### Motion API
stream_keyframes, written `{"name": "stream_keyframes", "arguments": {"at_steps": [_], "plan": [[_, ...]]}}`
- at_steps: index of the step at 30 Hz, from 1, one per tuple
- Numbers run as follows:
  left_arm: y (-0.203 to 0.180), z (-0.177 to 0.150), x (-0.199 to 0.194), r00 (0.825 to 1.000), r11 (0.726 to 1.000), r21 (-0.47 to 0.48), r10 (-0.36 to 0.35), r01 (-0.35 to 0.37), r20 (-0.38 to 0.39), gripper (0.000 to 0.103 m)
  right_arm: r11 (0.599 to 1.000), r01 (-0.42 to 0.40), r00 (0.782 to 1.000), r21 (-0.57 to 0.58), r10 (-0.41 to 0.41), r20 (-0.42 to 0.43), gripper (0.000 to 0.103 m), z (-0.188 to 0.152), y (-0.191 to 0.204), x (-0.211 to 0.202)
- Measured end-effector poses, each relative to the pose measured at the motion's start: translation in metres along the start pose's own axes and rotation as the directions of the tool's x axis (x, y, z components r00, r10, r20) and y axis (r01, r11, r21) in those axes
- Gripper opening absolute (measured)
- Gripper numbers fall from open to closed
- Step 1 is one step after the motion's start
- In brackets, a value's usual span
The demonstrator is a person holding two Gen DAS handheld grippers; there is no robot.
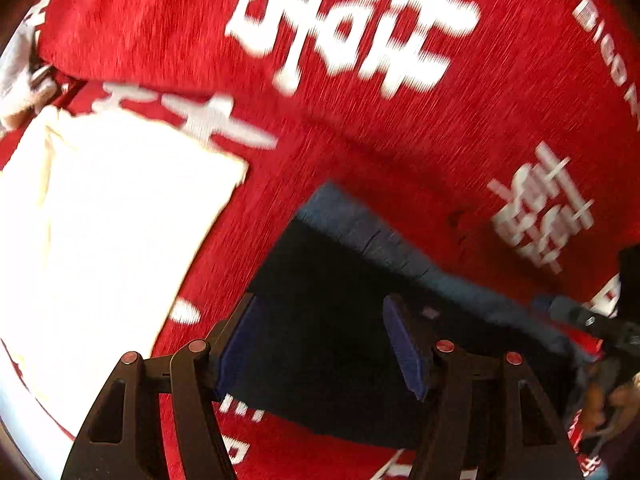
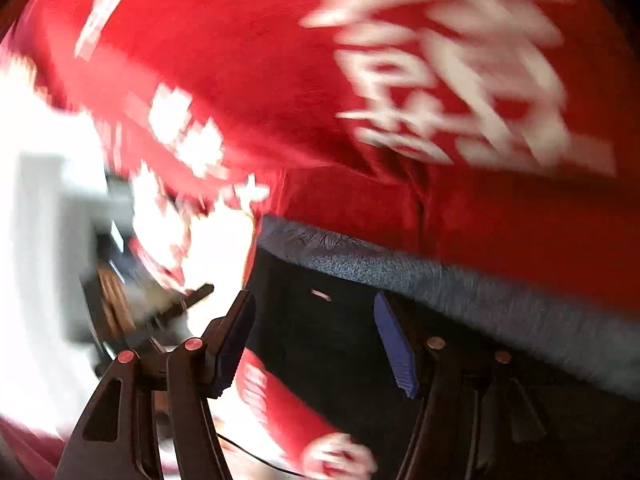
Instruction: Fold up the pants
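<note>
Hovering spread, left tool [image 1: 324,344] and right tool [image 2: 316,340] face one dark pants [image 1: 344,280] on red cloth [image 1: 400,128].

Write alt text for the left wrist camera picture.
The left gripper, jaws open, hovers over dark pants with a blue-grey band along the edge, on a red cloth with white lettering. A folded white garment lies to the left. The image is motion-blurred.

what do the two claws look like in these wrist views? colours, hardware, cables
Both match. The left claw and right claw each have black plastic linkage arms with triangular cut-outs, reddish round pivot pins at the joints, and ribbed dark-blue pads on the inner finger faces. A thin black cable runs below the right claw. No markings or sleeves are legible; both views are motion-blurred.
</note>
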State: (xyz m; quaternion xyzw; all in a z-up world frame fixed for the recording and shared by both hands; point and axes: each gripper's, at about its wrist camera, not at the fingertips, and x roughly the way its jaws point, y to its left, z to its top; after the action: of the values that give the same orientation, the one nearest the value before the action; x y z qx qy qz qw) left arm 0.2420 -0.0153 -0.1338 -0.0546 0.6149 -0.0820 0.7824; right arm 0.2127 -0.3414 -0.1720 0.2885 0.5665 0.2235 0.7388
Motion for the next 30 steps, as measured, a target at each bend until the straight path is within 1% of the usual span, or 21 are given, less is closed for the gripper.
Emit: {"name": "stream_keyframes", "arguments": {"at_steps": [2,5,6,7,9,10,11,12,13,14,16,19,21,22,24,25,26,27,29,30], "plan": [[0.0,-0.006,0.014,1.0,1.0,-0.005,0.003,-0.003,-0.005,0.064,0.996,0.031,0.999,-0.078,-0.034,-0.041,0.066,0.013,0.012,0.016],[-0.002,-0.017,0.034,0.999,0.999,0.022,0.049,-0.049,-0.008,0.064,0.985,0.031,0.995,-0.172,-0.047,-0.089,0.066,0.04,0.026,0.054],[-0.002,-0.022,0.041,0.998,0.998,0.03,0.061,-0.06,-0.015,0.064,0.981,0.032,0.994,-0.19,-0.052,-0.101,0.066,0.045,0.027,0.063],[-0.002,-0.027,0.046,0.997,0.997,0.04,0.07,-0.07,-0.01,0.064,0.975,0.033,0.991,-0.219,-0.061,-0.122,0.066,0.053,0.029,0.079],[-0.003,-0.033,0.046,0.996,0.995,0.062,0.076,-0.078,0.038,0.067,0.964,0.045,0.982,-0.26,-0.09,-0.165,0.066,0.067,0.036,0.109],[-0.002,-0.034,0.046,0.996,0.995,0.068,0.075,-0.078,0.046,0.067,0.962,0.046,0.979,-0.27,-0.097,-0.181,0.065,0.07,0.037,0.12],[-0.001,-0.035,0.045,0.996,0.996,0.062,0.066,-0.069,0.052,0.067,0.962,0.044,0.973,-0.271,-0.102,-0.205,0.055,0.07,0.038,0.131],[-0.001,-0.036,0.046,0.997,0.996,0.056,0.06,-0.063,0.052,0.067,0.965,0.046,0.962,-0.258,-0.112,-0.247,0.024,0.072,0.036,0.144],[0.0,-0.036,0.046,0.997,0.997,0.051,0.057,-0.059,0.049,0.067,0.971,0.052,0.948,-0.235,-0.121,-0.293,0.008,0.07,0.035,0.158],[0.0,-0.036,0.044,0.997,0.997,0.048,0.054,-0.056,0.046,0.067,0.972,0.057,0.947,-0.229,-0.125,-0.295,0.007,0.068,0.038,0.163],[0.0,-0.035,0.042,0.998,0.998,0.045,0.051,-0.053,0.04,0.067,0.964,0.062,0.951,-0.259,-0.136,-0.277,0.004,0.068,0.045,0.156],[0.003,-0.039,0.045,0.998,0.997,0.051,0.049,-0.052,0.051,0.068,0.939,0.13,0.954,-0.319,-0.206,-0.216,0.003,0.076,0.056,0.149],[0.004,-0.04,0.047,0.996,0.996,0.047,0.069,-0.072,0.06,0.08,0.926,0.18,0.943,-0.332,-0.259,-0.21,0.003,0.081,0.055,0.159],[0.005,-0.04,0.049,0.995,0.996,0.046,0.078,-0.08,0.058,0.081,0.912,0.224,0.931,-0.343,-0.304,-0.201,0.003,0.081,0.052,0.168],[0.01,-0.038,0.049,0.996,0.996,0.039,0.075,-0.077,0.049,0.082,0.905,0.285,0.924,-0.317,-0.348,-0.162,0.002,0.081,0.046,0.171],[0.01,-0.037,0.047,0.996,0.996,0.039,0.079,-0.08,0.037,0.082,0.933,0.264,0.94,-0.243,-0.305,-0.15,0.002,0.082,0.04,0.162],[0.009,-0.036,0.044,0.995,0.995,0.046,0.091,-0.093,0.027,0.082,0.954,0.233,0.955,-0.19,-0.261,-0.141,0.005,0.081,0.036,0.149],[0.007,-0.033,0.04,0.994,0.993,0.057,0.106,-0.107,0.028,0.082,0.966,0.199,0.967,-0.165,-0.221,-0.13,0.005,0.079,0.034,0.135],[0.0,-0.029,0.028,0.995,0.993,0.074,0.083,-0.088,0.059,0.082,0.975,0.158,0.979,-0.159,-0.175,-0.103,0.005,0.07,0.033,0.104],[-0.004,-0.025,0.025,0.995,0.994,0.081,0.069,-0.074,0.069,0.082,0.978,0.142,0.983,-0.155,-0.158,-0.098,0.007,0.063,0.031,0.088]]}}
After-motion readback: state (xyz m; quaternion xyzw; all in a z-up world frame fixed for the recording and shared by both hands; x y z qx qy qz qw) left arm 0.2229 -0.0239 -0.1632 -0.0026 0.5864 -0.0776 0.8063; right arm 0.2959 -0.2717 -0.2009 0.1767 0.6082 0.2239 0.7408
